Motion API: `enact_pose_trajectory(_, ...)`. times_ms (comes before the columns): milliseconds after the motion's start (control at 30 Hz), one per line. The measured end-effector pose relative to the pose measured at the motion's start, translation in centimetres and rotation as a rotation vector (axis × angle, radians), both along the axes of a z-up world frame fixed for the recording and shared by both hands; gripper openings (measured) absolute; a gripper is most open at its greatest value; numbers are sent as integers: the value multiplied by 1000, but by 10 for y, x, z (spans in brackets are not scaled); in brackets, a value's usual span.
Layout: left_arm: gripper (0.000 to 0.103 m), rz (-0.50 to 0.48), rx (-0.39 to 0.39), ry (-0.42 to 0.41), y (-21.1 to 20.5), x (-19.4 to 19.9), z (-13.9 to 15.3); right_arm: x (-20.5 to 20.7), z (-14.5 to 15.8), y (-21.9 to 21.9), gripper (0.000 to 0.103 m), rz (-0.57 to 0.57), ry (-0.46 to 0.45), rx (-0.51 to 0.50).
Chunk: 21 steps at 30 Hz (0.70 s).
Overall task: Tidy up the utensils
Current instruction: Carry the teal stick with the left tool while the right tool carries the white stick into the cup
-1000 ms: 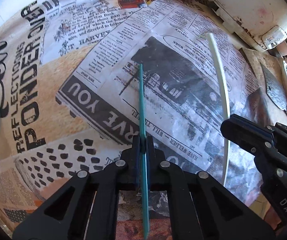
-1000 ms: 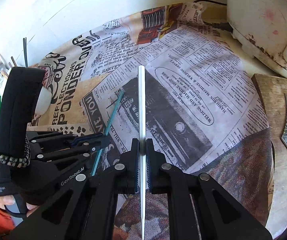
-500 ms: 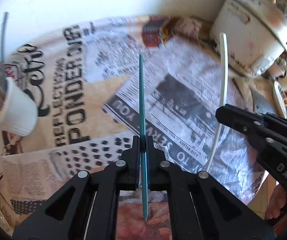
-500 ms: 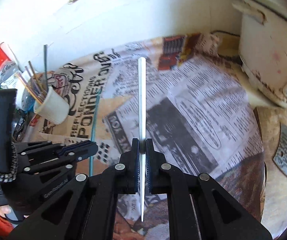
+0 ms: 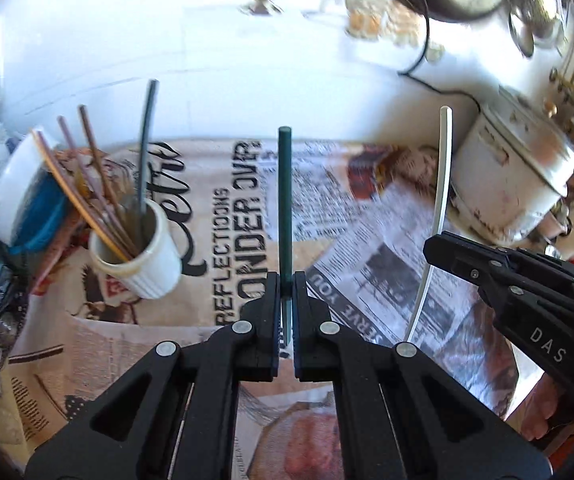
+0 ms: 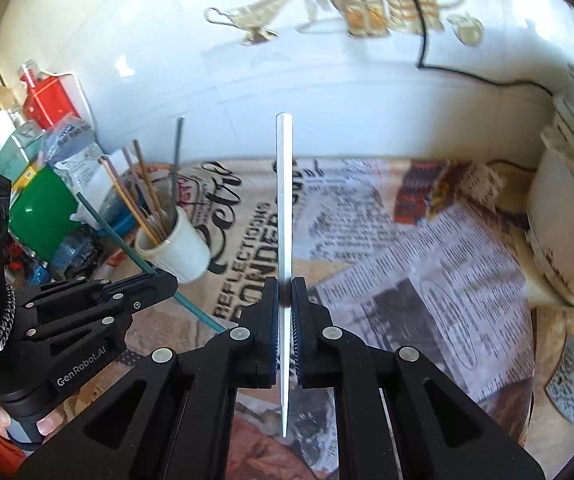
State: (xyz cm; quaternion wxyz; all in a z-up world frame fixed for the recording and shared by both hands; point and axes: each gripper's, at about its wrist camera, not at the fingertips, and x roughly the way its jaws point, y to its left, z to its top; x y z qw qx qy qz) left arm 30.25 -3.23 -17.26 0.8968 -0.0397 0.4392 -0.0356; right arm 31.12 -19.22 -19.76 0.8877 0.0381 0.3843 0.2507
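The left claw [image 5: 285,300] is clamped on a green chopstick [image 5: 285,196] that points up and away, held above the newspaper-covered surface [image 5: 387,248]. Beside it, the right claw [image 6: 285,304] grips a white chopstick [image 6: 283,208] the same way, also off the surface. A white cup [image 5: 143,256] holding brown sticks and one dark stick stands on the paper to the left, near the green chopstick but apart from it.

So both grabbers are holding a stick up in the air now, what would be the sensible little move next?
Probably carry the left gripper leftward until its green chopstick hangs over the white cup. That cup already holds several sticks, and both chopsticks, green and white chopstick, are clamped clear of the newspaper.
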Motion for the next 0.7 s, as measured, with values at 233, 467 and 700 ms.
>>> enact_pose_trajectory(233,3,71,-10,-103,37,-9,37,8,37,35,6,55,-105,8)
enact_pose_trajectory(467,3,126,-12,-191,74,-19,74,12,72,71,6,101,-202,21)
enact_pose_trajectory(700,3,155,-24,-259,106,-19,99,18,95,107,6,120,-274,43)
